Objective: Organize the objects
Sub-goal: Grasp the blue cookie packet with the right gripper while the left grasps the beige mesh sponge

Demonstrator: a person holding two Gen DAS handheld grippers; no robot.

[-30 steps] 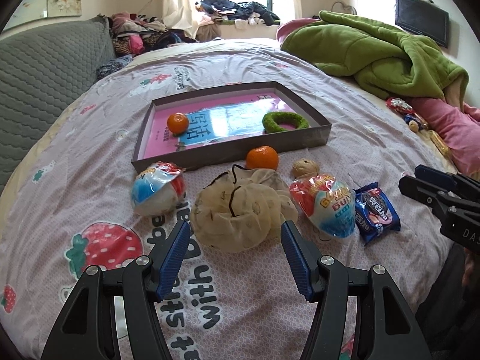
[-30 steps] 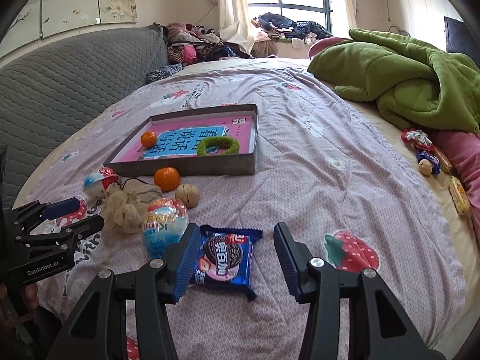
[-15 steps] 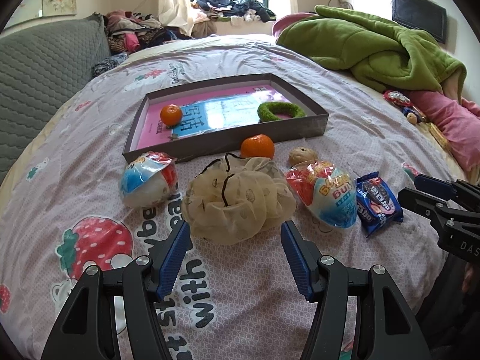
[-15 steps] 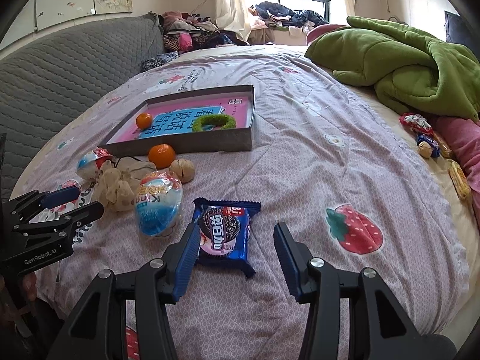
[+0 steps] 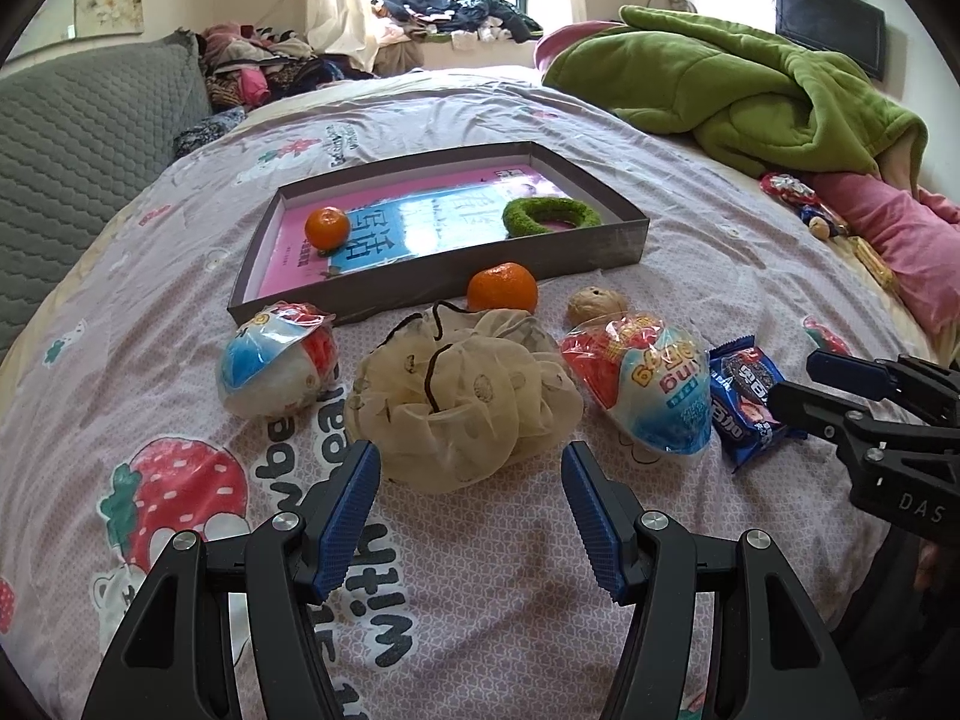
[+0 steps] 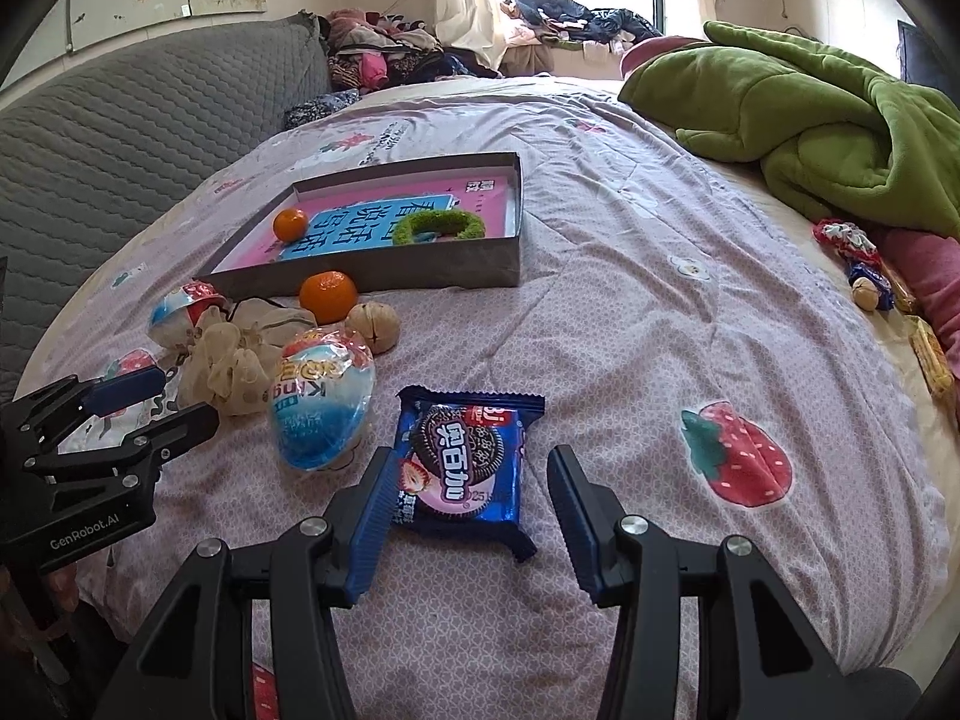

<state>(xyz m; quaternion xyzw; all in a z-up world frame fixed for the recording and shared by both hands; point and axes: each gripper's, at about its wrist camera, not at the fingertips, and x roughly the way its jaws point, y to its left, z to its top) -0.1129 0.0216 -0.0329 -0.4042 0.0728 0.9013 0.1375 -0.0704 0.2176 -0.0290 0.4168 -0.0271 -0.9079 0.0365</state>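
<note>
Both grippers have closed in over the last second; the left gripper point(image 5: 468, 489), jaws wide, now nearly straddles the mesh pouch point(image 5: 462, 396); the right gripper point(image 6: 468, 492), also wide, brackets the cookie packet point(image 6: 471, 462) on the bed; the box point(image 5: 624, 240) lies beyond, so grasps seem imminent.

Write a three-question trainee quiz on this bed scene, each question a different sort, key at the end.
1. True or false: the green ring lies inside the grey box.
2. What sits in front of the open right gripper? A) cookie packet B) walnut C) mesh pouch
3. Fill in: the left gripper is open, facing the ____.

Key: 1 true; 2 A; 3 mesh pouch.
</note>
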